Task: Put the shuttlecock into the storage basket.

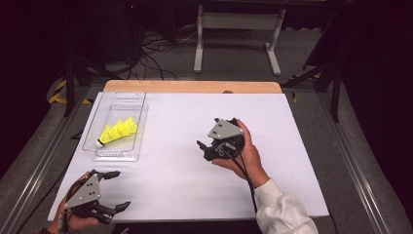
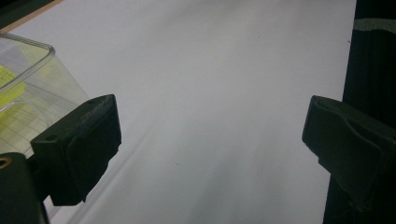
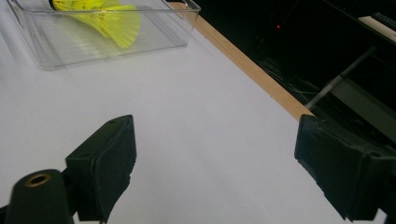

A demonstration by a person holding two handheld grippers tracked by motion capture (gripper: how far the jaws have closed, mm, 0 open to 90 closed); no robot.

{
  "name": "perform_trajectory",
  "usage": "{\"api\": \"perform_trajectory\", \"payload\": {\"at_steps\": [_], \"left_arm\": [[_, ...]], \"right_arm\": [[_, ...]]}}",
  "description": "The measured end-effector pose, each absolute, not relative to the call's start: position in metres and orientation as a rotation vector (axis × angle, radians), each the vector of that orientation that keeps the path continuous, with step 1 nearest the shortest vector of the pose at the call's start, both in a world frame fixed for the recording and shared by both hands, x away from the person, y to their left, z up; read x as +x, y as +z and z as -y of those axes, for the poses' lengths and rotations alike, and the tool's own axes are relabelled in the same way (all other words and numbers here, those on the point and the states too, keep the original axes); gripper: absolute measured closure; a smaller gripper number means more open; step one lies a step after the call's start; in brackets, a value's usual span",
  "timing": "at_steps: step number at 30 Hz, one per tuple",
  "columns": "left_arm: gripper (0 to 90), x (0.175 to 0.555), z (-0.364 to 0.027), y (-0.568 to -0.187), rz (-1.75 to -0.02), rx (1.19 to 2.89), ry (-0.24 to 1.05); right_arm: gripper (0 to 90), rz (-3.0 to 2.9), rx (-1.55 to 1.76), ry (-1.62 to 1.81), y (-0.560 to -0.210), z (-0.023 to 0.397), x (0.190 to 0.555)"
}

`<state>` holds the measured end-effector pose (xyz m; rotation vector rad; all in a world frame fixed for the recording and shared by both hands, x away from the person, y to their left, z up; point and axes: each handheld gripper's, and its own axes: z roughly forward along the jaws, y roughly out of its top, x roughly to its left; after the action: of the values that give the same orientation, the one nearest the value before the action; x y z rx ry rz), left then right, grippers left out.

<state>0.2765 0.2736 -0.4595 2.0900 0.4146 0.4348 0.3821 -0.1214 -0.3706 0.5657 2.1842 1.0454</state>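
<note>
A clear plastic tray lies on the left part of the white table and holds yellow shuttlecocks. My right gripper is held in a hand over the middle of the table, well to the right of the tray. Its jaws stand wide apart with nothing between them. In the right gripper view the gripper faces the tray and a yellow shuttlecock across bare table. My left gripper is open and empty at the front left corner; in its own view it has the tray's corner at its left.
A wooden strip runs along the table's far edge. Beyond it are a white stand and cables on the floor. Dark drop-offs border the table on both sides.
</note>
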Motion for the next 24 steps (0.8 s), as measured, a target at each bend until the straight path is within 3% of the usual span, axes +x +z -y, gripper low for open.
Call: {"api": "perform_trajectory", "payload": {"at_steps": [24], "left_arm": [[5.8,0.277,-0.273,-0.460,-0.418,2.086,0.436]], "right_arm": [[14.2,-2.156,0.538,0.997,-0.384,0.153,0.360]]}}
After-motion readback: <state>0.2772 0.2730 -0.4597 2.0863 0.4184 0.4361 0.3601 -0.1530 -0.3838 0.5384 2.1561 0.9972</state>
